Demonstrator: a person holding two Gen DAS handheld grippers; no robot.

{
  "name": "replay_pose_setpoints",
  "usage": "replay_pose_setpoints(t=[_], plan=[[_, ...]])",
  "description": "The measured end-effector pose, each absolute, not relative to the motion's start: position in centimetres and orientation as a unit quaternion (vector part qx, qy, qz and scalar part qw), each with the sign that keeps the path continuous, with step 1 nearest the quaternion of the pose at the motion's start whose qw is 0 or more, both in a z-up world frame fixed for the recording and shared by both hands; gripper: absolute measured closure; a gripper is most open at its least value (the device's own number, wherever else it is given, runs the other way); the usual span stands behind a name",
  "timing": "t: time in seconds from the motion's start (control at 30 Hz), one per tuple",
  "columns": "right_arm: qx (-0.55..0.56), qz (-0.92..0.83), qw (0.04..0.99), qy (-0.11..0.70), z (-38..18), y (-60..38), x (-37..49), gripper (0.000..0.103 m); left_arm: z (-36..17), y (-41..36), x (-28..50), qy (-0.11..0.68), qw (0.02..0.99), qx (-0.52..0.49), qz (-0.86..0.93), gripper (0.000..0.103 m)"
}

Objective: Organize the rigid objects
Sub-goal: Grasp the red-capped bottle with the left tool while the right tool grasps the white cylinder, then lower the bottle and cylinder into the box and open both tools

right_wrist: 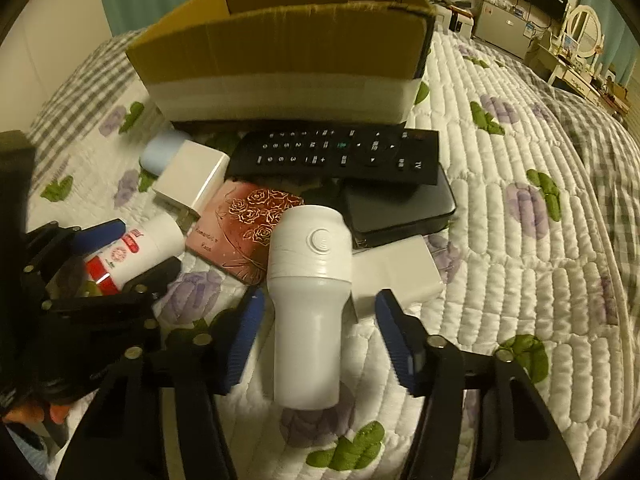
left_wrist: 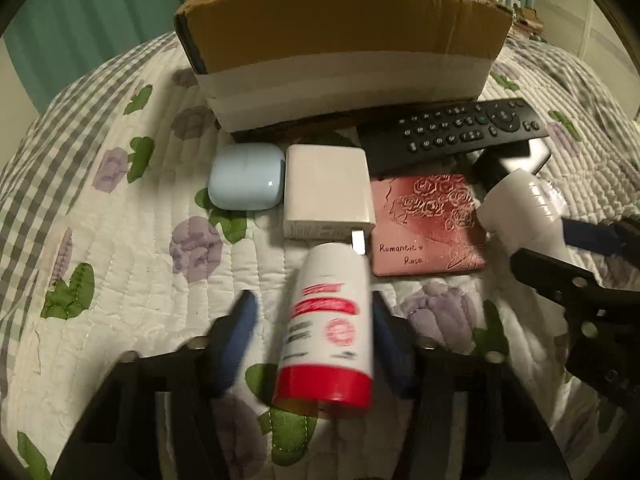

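A white bottle with a red cap and red label (left_wrist: 330,328) lies on the quilt between the fingers of my left gripper (left_wrist: 316,332), whose jaws are open; the right pad is close against it. It also shows in the right wrist view (right_wrist: 136,252). A white cylindrical device (right_wrist: 308,300) lies between the open fingers of my right gripper (right_wrist: 320,332), untouched; it shows in the left wrist view (left_wrist: 520,208). An open cardboard box (left_wrist: 344,60) stands behind. A black remote (left_wrist: 456,128), pink "Romantic Rose" case (left_wrist: 428,224), white charger (left_wrist: 328,192) and pale blue earbud case (left_wrist: 246,176) lie in front of it.
A black flat device (right_wrist: 400,208) lies under the remote, and a white flat box (right_wrist: 400,272) beside the white cylinder. The floral quilt (right_wrist: 520,240) spreads right. Furniture and a mirror (right_wrist: 584,28) stand at the far right.
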State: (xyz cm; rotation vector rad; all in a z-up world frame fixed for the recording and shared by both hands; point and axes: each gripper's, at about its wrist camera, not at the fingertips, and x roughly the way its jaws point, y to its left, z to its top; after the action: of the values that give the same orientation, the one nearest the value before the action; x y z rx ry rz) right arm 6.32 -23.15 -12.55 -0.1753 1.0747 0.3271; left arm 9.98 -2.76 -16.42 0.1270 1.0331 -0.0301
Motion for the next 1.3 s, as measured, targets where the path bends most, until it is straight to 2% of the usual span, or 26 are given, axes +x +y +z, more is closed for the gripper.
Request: replay_pose_setpoints(t=[0.03, 0.37, 0.73, 1.03, 1.3], plan=[[-0.082, 0.158, 0.842, 0.509, -12.5, -23.0, 6.3, 0.061, -16.2, -2.7, 9.9, 0.495, 0.867, 0.055, -0.018, 0.066], [-0.075, 0.160, 0.860, 0.478, -10.6, -23.4, 5.0, 0.062, -12.0, -2.8, 7.5, 0.482, 0.875, 0.042, -0.032, 0.067], [-0.091, 0.178, 0.899, 0.390, -0.4, -22.4, 5.1, 0.062, -2.2, -1.8, 9.4, 0.391, 0.919, 0.039, -0.027, 0.067], [-0.076, 0.187, 0.922, 0.331, 7.3, -22.1, 11.9, 0.062, 4.0, 0.0, 17.6, 0.347, 0.938, 0.020, -0.009, 0.067], [-0.064, 0.184, 0.923, 0.332, 6.6, -20.9, 20.2, 0.062, 2.5, 0.6, 25.7, 0.360, 0.933, -0.002, -0.007, 0.067]])
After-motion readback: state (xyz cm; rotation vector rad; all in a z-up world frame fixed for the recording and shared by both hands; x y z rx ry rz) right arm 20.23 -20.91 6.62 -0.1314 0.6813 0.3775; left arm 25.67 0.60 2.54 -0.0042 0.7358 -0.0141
